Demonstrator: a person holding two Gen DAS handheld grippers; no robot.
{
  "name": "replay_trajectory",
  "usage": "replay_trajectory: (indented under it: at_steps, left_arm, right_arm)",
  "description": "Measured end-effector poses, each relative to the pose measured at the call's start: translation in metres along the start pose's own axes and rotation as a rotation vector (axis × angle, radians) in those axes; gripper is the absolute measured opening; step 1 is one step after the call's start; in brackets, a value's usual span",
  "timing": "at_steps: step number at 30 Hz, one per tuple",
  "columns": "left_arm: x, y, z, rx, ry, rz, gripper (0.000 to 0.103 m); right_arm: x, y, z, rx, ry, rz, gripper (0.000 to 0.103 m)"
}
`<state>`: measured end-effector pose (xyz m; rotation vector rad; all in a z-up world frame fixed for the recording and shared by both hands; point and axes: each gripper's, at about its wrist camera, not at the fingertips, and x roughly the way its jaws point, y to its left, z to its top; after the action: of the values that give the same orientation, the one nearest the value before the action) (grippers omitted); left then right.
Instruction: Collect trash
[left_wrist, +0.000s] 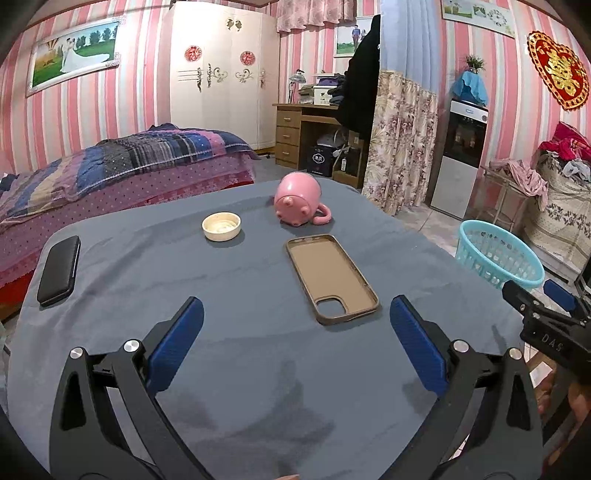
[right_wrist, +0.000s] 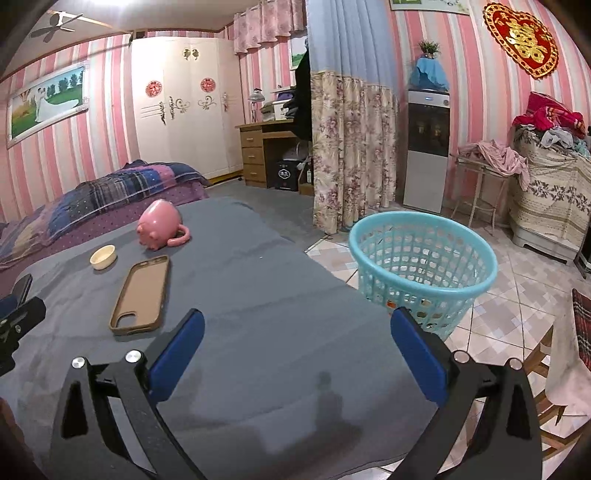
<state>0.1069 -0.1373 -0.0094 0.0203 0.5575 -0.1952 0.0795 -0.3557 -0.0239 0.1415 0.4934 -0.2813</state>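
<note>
Turquoise basket (right_wrist: 421, 266) on floor, scraps inside

Your counter (left_wrist: 240, 295), draped in grey-blue cloth, carries a toppled pink pig-shaped mug (left_wrist: 298, 200), a round cream plastic lid (left_wrist: 221, 226), an empty brown phone case (left_wrist: 331, 278) and a black rectangular case (left_wrist: 60, 270).

Phone case (left_wrist: 332, 279) lies on table (left_wrist: 258, 369), basket (right_wrist: 421, 266) beside

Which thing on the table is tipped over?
The pink pig mug. It lies on its side with its handle on the cloth, while the cream lid, phone case and black case lie flat.
</note>
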Motion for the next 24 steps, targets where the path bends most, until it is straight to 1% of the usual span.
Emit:
replay_trajectory:
  at_steps: [5, 8, 13, 24]
  left_arm:
    - [0.001, 0.004, 0.000, -0.008, -0.004, 0.005, 0.098]
    - [0.002, 0.005, 0.000, -0.020, -0.004, -0.011, 0.098]
    - [0.001, 0.001, 0.000, -0.001, -0.015, -0.012, 0.098]
    - [-0.008, 0.000, -0.001, 0.010, -0.035, -0.024, 0.098]
  right_arm:
    - [0.002, 0.008, -0.002, -0.008, 0.002, 0.010, 0.099]
    - [-0.001, 0.013, -0.003, -0.021, -0.018, 0.005, 0.099]
    - [-0.004, 0.023, -0.007, -0.039, -0.037, 0.002, 0.099]
    - [-0.013, 0.035, -0.011, -0.053, -0.058, 0.032, 0.099]
